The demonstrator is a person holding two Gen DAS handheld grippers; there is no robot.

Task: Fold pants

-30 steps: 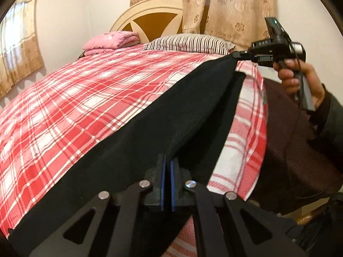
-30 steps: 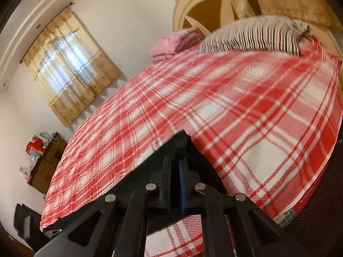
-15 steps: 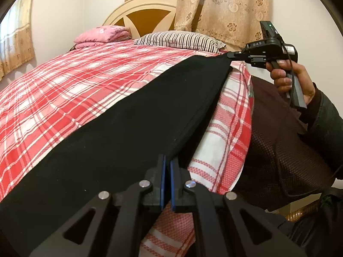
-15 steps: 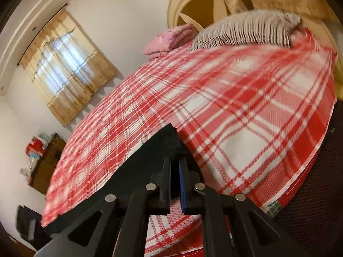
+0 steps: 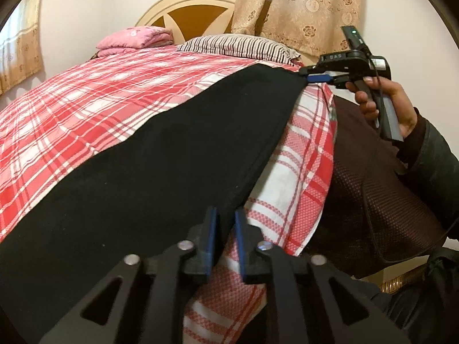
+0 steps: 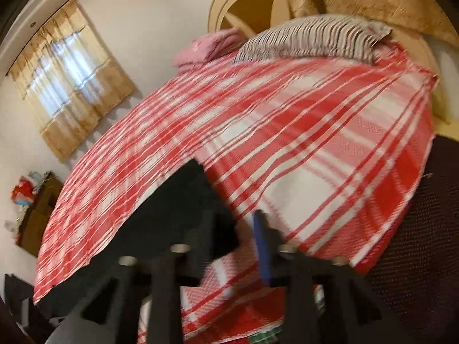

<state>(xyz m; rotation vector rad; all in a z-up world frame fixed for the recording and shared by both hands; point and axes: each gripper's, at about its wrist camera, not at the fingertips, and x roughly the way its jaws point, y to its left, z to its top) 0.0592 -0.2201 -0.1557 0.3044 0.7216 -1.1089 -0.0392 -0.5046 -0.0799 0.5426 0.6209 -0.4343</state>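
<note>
The black pants (image 5: pixel 160 154) lie flat in a long strip along the near edge of the bed, on the red and white plaid cover (image 5: pixel 86 100). My left gripper (image 5: pixel 225 229) is open, with the pants' edge between its parted fingers. My right gripper (image 6: pixel 235 229) is open at the far corner of the pants (image 6: pixel 172 218); the right wrist view is blurred by motion. In the left wrist view the right gripper (image 5: pixel 304 76) sits at the far end of the pants, held in a hand.
A striped pillow (image 5: pixel 235 47) and a pink folded blanket (image 5: pixel 134 38) lie at the headboard (image 5: pixel 198 14). The dark brown side of the mattress (image 5: pixel 373 195) drops away right of the cover's edge. Curtains hang behind. A cabinet (image 6: pixel 37 209) stands by the far wall.
Both grippers lowered the pants onto the bed, then opened. The pants now lie flat instead of hanging between the closed jaws.
</note>
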